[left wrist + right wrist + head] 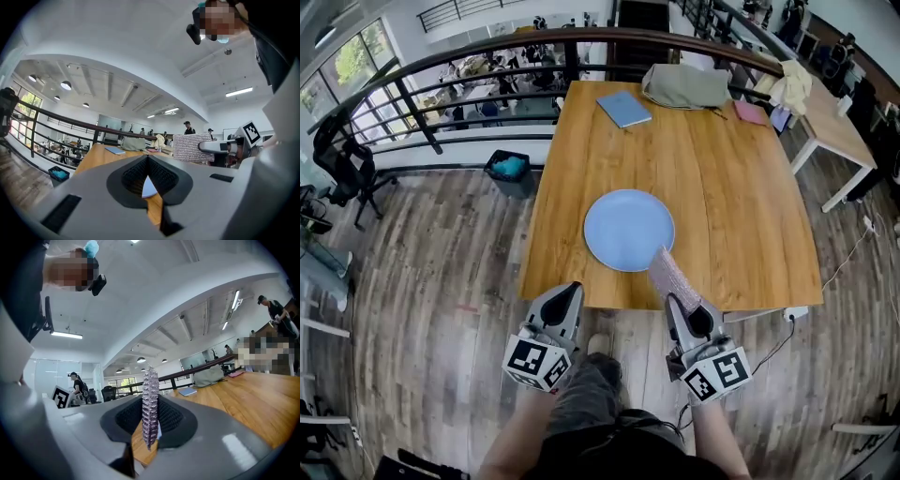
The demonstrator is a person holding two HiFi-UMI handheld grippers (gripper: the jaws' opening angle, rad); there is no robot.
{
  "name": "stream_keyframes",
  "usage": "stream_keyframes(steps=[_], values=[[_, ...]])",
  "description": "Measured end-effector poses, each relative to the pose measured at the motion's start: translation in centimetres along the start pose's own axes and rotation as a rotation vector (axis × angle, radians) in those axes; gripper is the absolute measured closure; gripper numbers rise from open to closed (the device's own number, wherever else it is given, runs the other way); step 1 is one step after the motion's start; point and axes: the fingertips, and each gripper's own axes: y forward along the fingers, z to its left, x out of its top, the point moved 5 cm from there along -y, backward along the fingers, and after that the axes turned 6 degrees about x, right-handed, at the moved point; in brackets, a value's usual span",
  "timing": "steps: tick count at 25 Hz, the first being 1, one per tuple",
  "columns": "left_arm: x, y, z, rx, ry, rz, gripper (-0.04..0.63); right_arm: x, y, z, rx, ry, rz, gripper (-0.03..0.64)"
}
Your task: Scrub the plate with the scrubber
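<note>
Rt gripper point(680, 305) grips scrubber point(672, 275) (over plate point(623, 230)?)

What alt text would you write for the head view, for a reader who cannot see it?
Seen from above, the right tongs grip a scrubber whose tip reaches the near edge of a blue plate on a wooden table. The left tongs are shut and empty beside them.
</note>
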Motion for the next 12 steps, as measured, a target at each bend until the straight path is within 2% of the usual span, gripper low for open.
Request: stream_keyframes(steps=[2,6,12], values=[[0.0,1.7,0.6,-0.026,-0.015,0.009,0.600,-0.2,1.2,-0.7,0.013,-0.016,0.024,0.535],[0.3,5.2,1.5,-0.088,0.012,0.029,0.600,-0.7,4.4,-2.8,-0.007,-0.038,0.073,0.534],[-0.9,8.8,3.8,-0.145,0.006,0.080,0.600,-3.2,8.3,-4.0,0.004,-0.047,0.162,0.534]])
